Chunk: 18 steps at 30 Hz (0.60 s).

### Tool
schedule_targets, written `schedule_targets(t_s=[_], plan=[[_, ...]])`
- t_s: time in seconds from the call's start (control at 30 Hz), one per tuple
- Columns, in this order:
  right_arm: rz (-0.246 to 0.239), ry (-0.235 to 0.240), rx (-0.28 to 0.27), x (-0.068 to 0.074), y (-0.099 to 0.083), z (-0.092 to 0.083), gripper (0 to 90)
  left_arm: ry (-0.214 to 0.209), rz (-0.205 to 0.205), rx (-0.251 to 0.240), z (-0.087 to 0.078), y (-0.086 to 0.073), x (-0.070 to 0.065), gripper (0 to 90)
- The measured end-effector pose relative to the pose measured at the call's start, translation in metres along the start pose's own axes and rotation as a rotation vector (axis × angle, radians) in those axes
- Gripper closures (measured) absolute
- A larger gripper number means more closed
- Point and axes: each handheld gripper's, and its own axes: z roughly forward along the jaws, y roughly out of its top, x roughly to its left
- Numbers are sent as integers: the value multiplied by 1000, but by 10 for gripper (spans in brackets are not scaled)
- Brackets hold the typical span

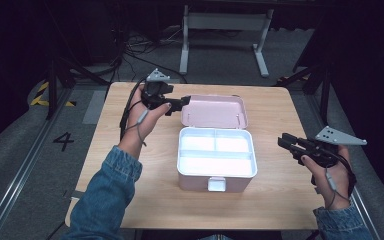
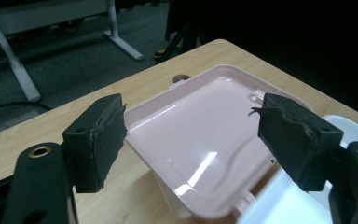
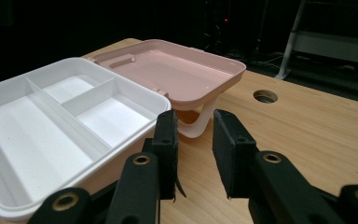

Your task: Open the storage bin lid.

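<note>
Pink box (image 1: 215, 182) sits mid-worktop (image 1: 280, 200), lid (image 1: 214, 111) thrown back flat behind it, white tray (image 1: 216, 152) with 3 compartments exposed and empty. Left claw (image 1: 176, 105) is wide open at the lid's left corner, holding nothing; in the left gripper view the lid (image 2: 205, 140) lies between its 2 pads, not pinched. Right claw (image 1: 286, 144) hangs off to the box's right, well apart from it, jaws open only a narrow gap, nothing held. Step in hand, as I read it: left claw lining up on the lid edge. Next move calls for closing on that edge and swinging the lid over the tray, or letting go; cannot tell which.
</note>
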Motion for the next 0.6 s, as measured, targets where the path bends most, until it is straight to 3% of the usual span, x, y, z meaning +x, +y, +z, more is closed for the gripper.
schedule_targets(t_s=[0.17,0.27,0.4,0.6], plan=[[-1,8,8,0,0,2,713,0,26,13,-35,-16,-11,232],[-1,14,8,0,2,4,712,42,53,50,-54,-29,-14,233],[-6,20,13,-3,5,9,709,99,58,73,-77,-45,-18,235],[5,22,37,-16,7,14,692,121,44,123,-96,-67,-15,247]])
